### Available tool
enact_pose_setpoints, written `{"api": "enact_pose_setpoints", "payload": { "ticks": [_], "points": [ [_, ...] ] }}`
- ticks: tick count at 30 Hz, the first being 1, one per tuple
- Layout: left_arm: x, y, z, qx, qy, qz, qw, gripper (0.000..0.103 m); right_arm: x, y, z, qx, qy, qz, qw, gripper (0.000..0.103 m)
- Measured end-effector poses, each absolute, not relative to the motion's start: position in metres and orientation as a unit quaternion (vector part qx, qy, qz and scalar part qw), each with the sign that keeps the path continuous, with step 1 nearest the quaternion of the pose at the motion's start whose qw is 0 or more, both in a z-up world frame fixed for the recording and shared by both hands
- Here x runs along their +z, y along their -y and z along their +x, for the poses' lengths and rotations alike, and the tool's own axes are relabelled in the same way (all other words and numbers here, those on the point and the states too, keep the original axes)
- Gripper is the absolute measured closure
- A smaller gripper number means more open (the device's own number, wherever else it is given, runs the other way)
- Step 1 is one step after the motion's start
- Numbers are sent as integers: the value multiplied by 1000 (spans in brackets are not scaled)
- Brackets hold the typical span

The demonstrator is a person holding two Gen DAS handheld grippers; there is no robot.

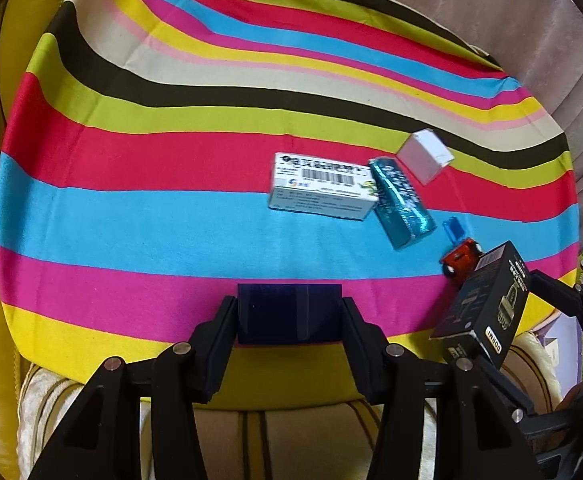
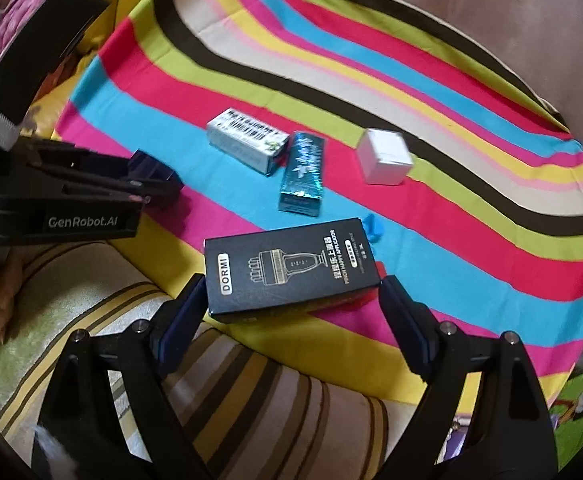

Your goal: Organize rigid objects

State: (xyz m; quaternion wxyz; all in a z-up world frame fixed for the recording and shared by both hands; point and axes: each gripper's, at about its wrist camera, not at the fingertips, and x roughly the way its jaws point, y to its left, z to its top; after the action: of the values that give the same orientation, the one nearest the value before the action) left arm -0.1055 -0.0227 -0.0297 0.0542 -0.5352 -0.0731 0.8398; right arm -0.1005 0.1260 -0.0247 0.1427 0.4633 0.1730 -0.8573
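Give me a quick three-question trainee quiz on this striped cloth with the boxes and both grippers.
1. True or false: the left gripper is empty.
2. Which lies between the barcoded white box and the white cube box? A teal box; B red toy car; C spoon.
3. Fill in: the black box in the right gripper reads ____.
Key: 1 false, it grips a dark blue box; 2 A; 3 DORMI.

We see a white barcoded carton (image 2: 247, 145), teal foil box (image 2: 303, 174), white cube box (image 2: 385, 156) lying apart; black "DORMI" box (image 2: 291, 270) sits tilted.
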Motion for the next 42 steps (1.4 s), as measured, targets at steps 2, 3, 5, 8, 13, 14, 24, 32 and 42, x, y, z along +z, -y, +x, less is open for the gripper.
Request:
{"api": "enact_pose_setpoints", "payload": {
  "ticks": [2,3,5,8,13,14,24,32,42],
  "points": [
    [-28,21,-104,841,77,-533,57,51,-20,-130,-96,-863,-166,459,133,15],
    [-27,19,-102,841,80,-531,58,52,-20,-133,-96,-864,-163,459,130,15],
    [-25,18,-100,842,83,-529,62,52,-18,-137,-94,-866,-156,458,127,15],
    [-18,18,-89,844,87,-525,65,51,-13,-144,-89,-871,-142,455,123,15],
    [-13,8,-84,847,85,-521,69,51,-3,-159,-78,-880,-113,448,113,15],
    [-11,5,-83,847,84,-520,71,51,-2,-164,-75,-881,-106,448,109,15],
    [0,-23,-71,846,68,-519,104,52,3,-206,-61,-882,-57,465,49,15],
    [7,-64,-58,841,39,-521,139,51,7,-237,-47,-886,-36,463,8,15],
    [13,-105,-50,838,10,-519,168,52,8,-277,-25,-888,-13,459,-33,15]
  ]
}}
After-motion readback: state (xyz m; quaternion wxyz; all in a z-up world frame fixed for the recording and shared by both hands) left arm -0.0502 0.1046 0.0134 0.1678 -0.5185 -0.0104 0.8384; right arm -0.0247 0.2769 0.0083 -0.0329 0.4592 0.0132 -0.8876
